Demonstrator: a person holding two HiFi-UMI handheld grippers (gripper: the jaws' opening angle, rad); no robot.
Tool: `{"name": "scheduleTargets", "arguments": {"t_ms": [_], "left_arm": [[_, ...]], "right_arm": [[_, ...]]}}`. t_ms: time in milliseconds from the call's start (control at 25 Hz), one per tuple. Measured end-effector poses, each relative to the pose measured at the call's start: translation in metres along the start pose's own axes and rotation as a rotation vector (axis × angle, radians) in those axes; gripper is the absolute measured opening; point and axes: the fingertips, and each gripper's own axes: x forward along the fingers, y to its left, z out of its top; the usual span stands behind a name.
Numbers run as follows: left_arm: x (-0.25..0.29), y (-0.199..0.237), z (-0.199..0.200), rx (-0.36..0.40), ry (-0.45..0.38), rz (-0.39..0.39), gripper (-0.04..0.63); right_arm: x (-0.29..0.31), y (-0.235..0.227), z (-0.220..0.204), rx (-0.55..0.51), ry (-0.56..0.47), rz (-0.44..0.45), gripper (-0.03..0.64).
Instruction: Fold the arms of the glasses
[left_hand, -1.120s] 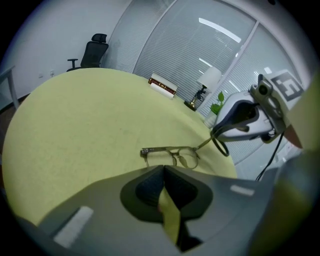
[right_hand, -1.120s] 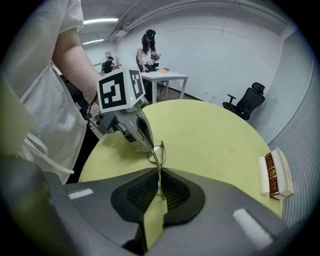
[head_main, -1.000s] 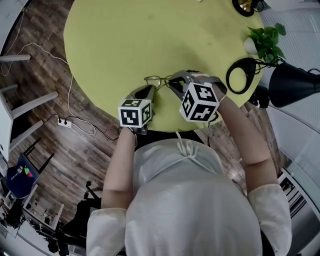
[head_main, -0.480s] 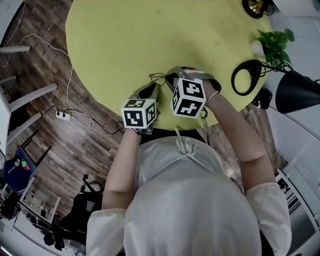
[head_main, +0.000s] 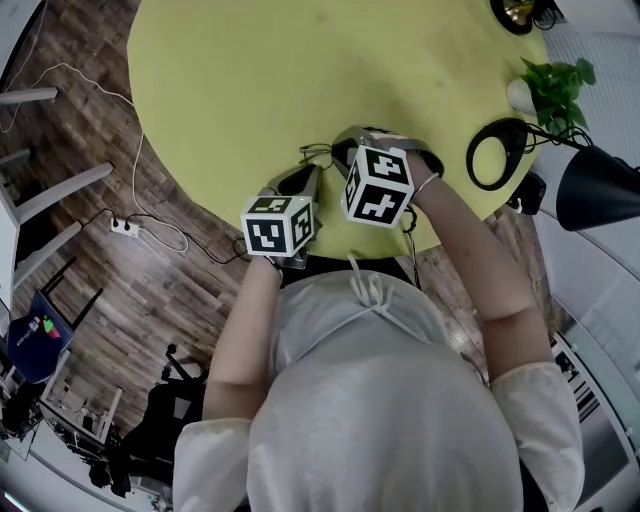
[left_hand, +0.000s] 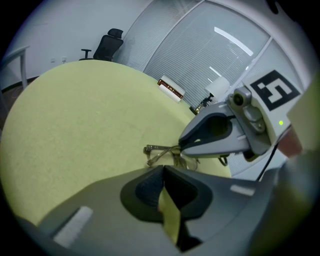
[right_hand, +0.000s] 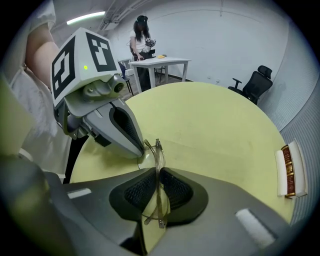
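Plant (head_main: 552, 85) and book (right_hand: 287, 170) sit way off along the tabletop's (head_main: 300, 60) edge. Glasses (right_hand: 160, 150), by the near edge, are between the opening right tongs (right_hand: 157, 175). Left tongs (left_hand: 163, 172) are closed, just beside them.

The glasses (right_hand: 159, 151) sit on the table (head_main: 300, 70) between the right gripper's (right_hand: 156, 175) opening jaws, just before the left gripper's (left_hand: 163, 172) tips; a potted plant (head_main: 548, 85) stands well right.

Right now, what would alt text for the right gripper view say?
The right gripper, its dark padded jaws now opening, has thin wire glasses edge-on between them, above a round yellow-green table. The left gripper reaches in from the left, its tip beside the glasses.
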Motion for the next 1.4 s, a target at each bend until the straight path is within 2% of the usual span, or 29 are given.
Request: {"name": "scheduleTargets", "arguments": {"t_ms": [160,360,480,640,720,800,960,1160,1400], "left_arm": [[0.000,0.000,0.000,0.007,0.007,0.001,0.006],[-0.002,0.001,0.001,0.025,0.006,0.009,0.006],[-0.008,-0.006,0.006,0.042,-0.010,0.016,0.006],[-0.026,-0.025,0.021,0.075,-0.056,-0.019,0.006],[-0.038,-0.034,0.031,0.088,-0.090,-0.027,0.006],[-0.052,-0.041,0.046,0.131,-0.132,-0.031,0.006],[-0.087,-0.060,0.085,0.218,-0.247,-0.033,0.006],[-0.139,-0.090,0.129,0.278,-0.410,-0.045,0.006],[-0.199,-0.120,0.162,0.468,-0.582,0.018,0.006]], "right_arm": [[0.006,0.003,-0.003,0.008,0.020,0.012,0.117],[0.001,0.004,0.001,0.053,-0.016,0.005,0.135],[-0.012,0.000,0.008,0.099,-0.081,-0.015,0.146],[-0.042,-0.006,0.013,0.169,-0.163,-0.062,0.139],[-0.062,-0.015,0.009,0.238,-0.193,-0.150,0.059],[-0.083,-0.027,0.002,0.353,-0.223,-0.268,0.000],[-0.131,-0.032,-0.004,0.548,-0.355,-0.412,0.000],[-0.207,-0.028,0.000,0.671,-0.591,-0.622,-0.002],[-0.271,-0.014,-0.012,0.802,-0.751,-0.827,-0.002]]}}
